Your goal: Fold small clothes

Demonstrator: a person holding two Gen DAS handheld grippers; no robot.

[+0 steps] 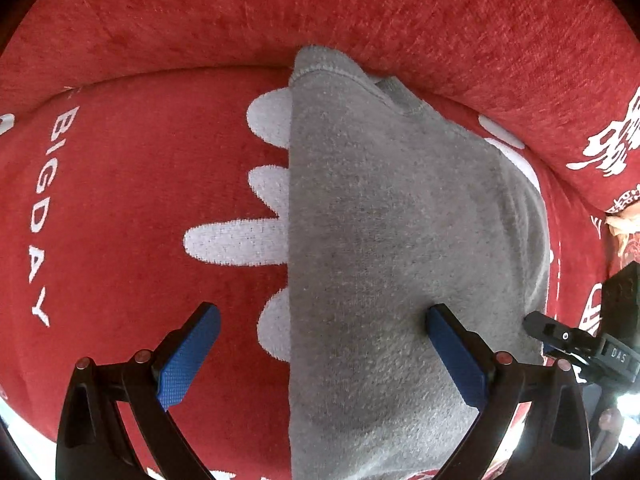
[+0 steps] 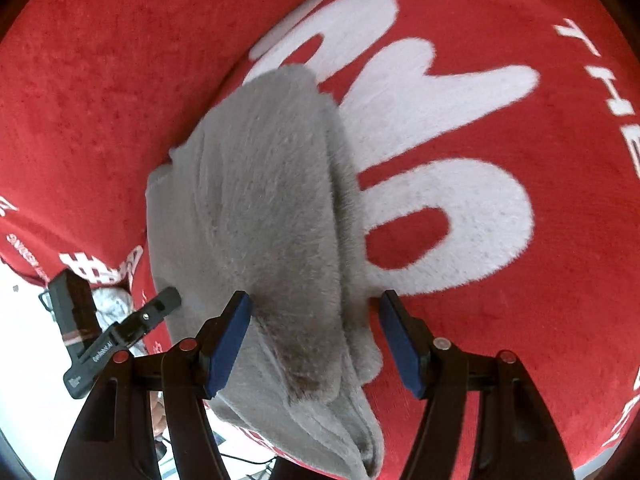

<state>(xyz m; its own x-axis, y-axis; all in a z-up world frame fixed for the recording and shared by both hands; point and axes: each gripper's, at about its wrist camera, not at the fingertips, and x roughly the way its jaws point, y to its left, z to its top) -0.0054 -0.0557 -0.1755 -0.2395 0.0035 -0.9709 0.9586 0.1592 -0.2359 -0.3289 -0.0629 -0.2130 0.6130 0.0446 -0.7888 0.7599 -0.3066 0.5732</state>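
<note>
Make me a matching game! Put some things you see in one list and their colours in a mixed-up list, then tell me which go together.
Things:
1. fluffy garment
2. blanket
3. letters on the blanket
4. pads of the left claw

Colours:
A. blue
B. white
C. grey
D. red

Pairs: 1-C, 2-D, 3-B, 4-A
</note>
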